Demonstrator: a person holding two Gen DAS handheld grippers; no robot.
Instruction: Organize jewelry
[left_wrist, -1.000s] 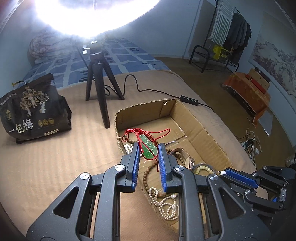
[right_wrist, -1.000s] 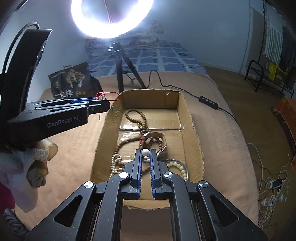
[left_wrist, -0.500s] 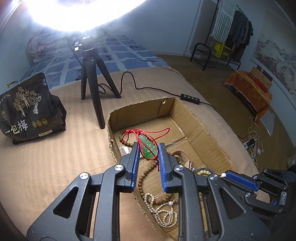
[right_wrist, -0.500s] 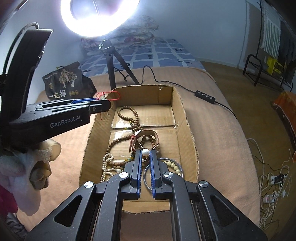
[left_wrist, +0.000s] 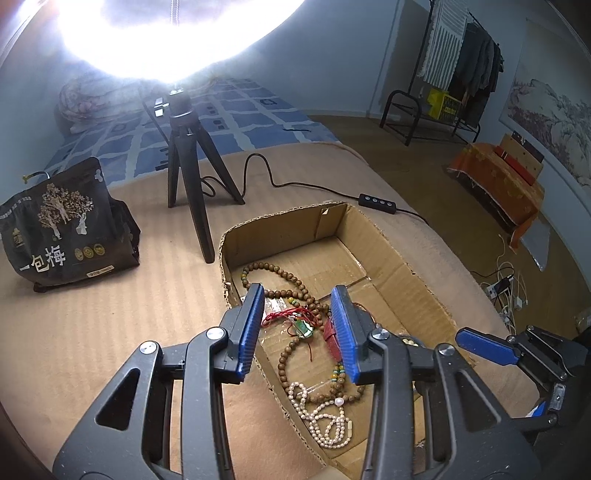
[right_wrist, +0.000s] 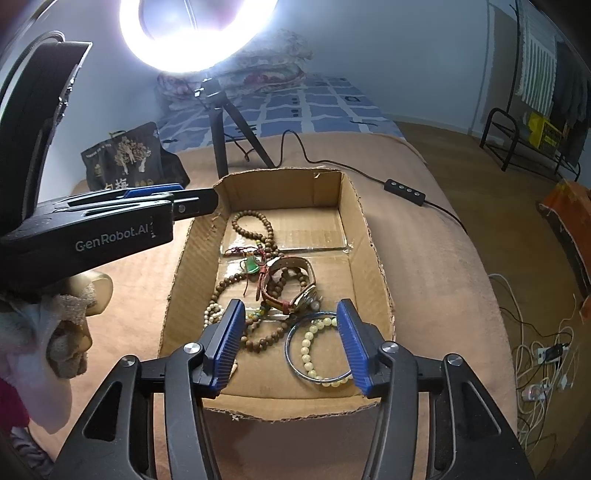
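Observation:
An open cardboard box (left_wrist: 391, 254) (right_wrist: 373, 258) sits on the tan bed cover and holds a heap of jewellery. In it lie a green pendant on a red cord (left_wrist: 303, 328) (right_wrist: 252, 265), a long brown bead string (left_wrist: 280, 291) (right_wrist: 255, 229), a pearl necklace (left_wrist: 327, 421), a watch with a brown strap (right_wrist: 291, 280), and a blue bangle (right_wrist: 291, 354) around a pale bead bracelet (right_wrist: 308, 354). My left gripper (left_wrist: 297, 291) hovers over the pendant, jaws opening, nothing pressed between them. My right gripper (right_wrist: 290, 306) hangs over the box's near end, jaws opening and empty.
A ring light on a black tripod (left_wrist: 184, 162) (right_wrist: 221, 144) stands behind the box. Its cable and inline control (left_wrist: 376, 201) (right_wrist: 404, 190) run off to the right. A black printed bag (left_wrist: 62, 225) stands at the left. Cables (right_wrist: 543, 350) lie on the floor beside the bed.
Both grippers went from shut to open. The green pendant with its red cord dropped from the left jaws into the box. The pearl left the right jaws.

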